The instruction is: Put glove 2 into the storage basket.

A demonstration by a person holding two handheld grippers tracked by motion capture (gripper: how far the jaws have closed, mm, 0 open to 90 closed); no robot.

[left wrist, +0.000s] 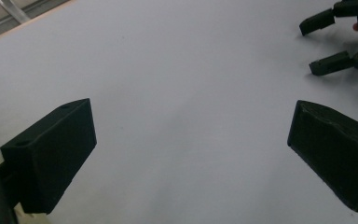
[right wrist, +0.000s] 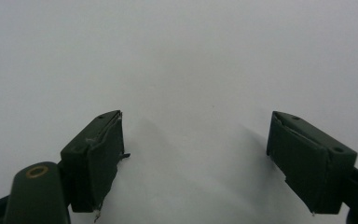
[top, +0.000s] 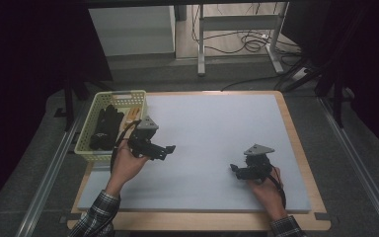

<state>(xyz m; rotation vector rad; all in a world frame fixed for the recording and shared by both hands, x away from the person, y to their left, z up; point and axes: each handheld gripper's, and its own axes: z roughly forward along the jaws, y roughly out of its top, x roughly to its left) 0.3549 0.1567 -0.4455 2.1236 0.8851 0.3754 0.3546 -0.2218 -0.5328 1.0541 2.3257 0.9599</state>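
Note:
My left gripper [top: 168, 152] hovers over the left part of the pale grey mat [top: 212, 123], just right of a yellow basket [top: 85, 138]. Its jaws stand wide open [left wrist: 191, 116] with only bare mat between them. My right gripper [top: 234, 171] sits low over the mat's front right, held by a hand. It is open too [right wrist: 196, 121], with nothing between its jaws. In the left gripper view, the right gripper [left wrist: 324, 44] appears at the top right, its two jaws apart.
The basket holds dark cloth-like items [top: 106, 127] and something tan at its right side [top: 131, 114]. The mat lies on a wooden table [top: 298, 148]. Desk legs and cables [top: 246, 42] stand on the floor beyond the table.

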